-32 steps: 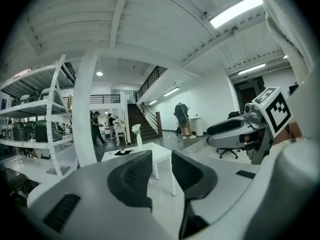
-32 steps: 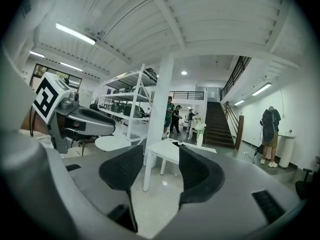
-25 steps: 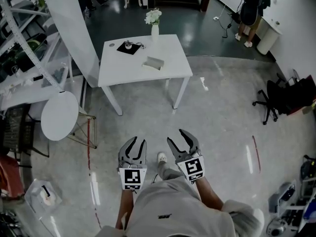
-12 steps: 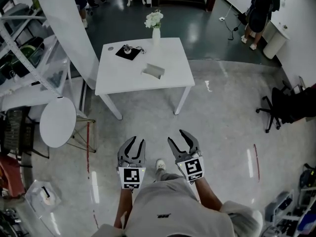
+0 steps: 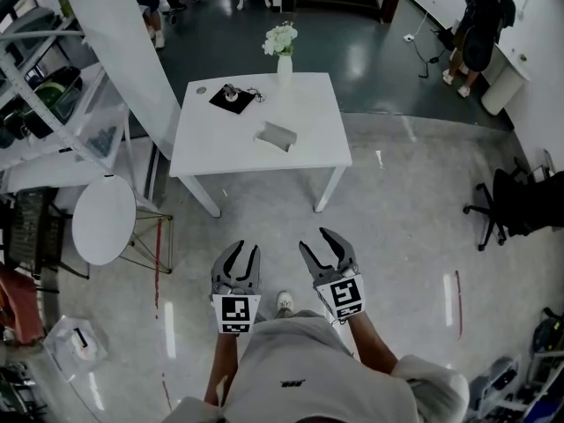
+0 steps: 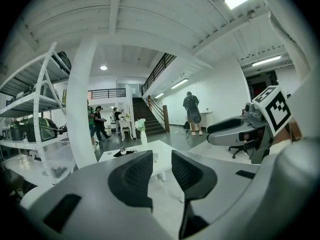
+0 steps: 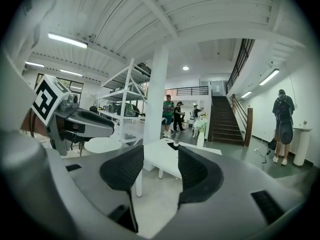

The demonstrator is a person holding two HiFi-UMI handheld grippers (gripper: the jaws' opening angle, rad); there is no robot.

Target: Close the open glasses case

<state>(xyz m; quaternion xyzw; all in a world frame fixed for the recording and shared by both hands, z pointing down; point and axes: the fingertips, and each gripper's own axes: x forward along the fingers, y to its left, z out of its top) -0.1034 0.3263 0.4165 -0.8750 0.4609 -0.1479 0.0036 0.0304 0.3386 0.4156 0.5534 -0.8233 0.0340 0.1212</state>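
1. Left gripper (image 5: pixel 246 252): fingers apart, gripping nothing.
2. Right gripper (image 5: pixel 315 244): fingers spread too, empty.
3. Glasses case (image 5: pixel 277 135) lies on the white worktop (image 5: pixel 310 152), well ahead of both pairs of fingers.

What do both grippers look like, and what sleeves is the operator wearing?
The left gripper and right gripper match: grey curved shells, black ribbed pads, a white cube with black square markers at the base. The person's top is light grey.
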